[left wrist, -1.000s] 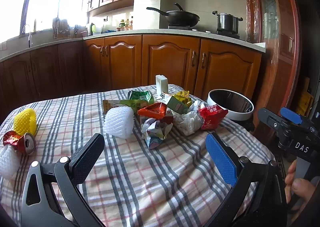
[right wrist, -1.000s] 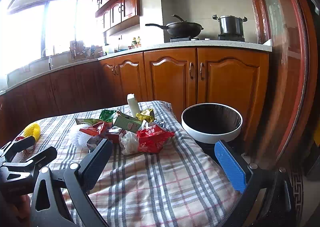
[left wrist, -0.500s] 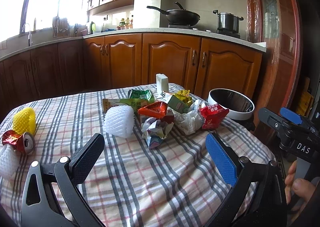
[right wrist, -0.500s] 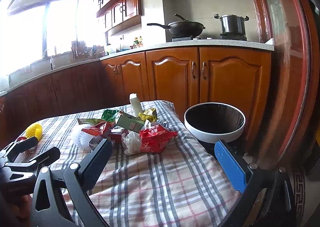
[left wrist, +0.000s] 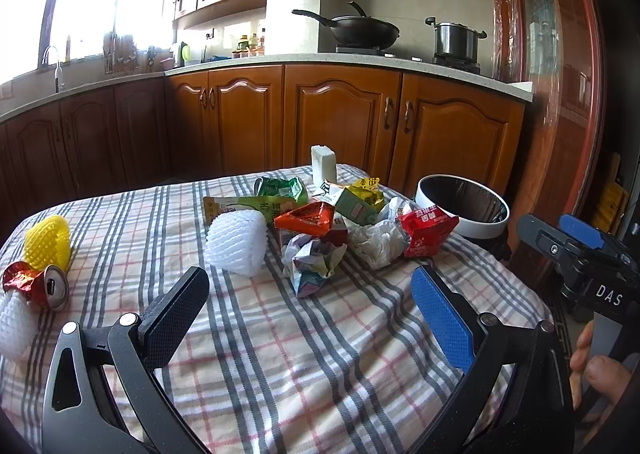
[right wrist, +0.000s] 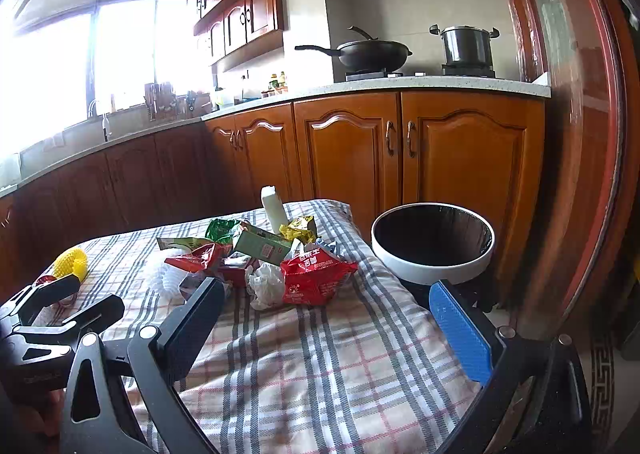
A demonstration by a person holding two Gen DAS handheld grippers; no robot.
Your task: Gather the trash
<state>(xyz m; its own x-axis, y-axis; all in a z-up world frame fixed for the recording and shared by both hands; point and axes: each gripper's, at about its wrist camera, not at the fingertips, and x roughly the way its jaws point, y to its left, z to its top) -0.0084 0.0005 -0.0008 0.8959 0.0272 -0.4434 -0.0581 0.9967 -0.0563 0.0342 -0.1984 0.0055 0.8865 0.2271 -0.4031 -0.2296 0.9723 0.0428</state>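
A heap of trash lies on the checked tablecloth (left wrist: 280,354): a red snack bag (left wrist: 426,232) (right wrist: 316,274), crumpled white paper (left wrist: 378,240), a white foam net (left wrist: 238,242), a crumpled wrapper (left wrist: 314,260), an orange packet (left wrist: 306,218) and a green carton (right wrist: 260,246). A round white bin (left wrist: 466,206) (right wrist: 434,240) with a black liner stands beside the table's right edge. My left gripper (left wrist: 310,286) is open and empty, short of the heap. My right gripper (right wrist: 326,302) is open and empty, near the red bag.
A yellow foam net (left wrist: 48,242), a crushed red can (left wrist: 38,286) and another white net (left wrist: 14,324) lie at the table's left. A white carton (left wrist: 324,164) stands at the far edge. Wooden kitchen cabinets (left wrist: 336,122) run behind the table.
Both grippers have drifted slightly; the right one has edged a little towards the bin. Both stay open and nothing on the table has moved.
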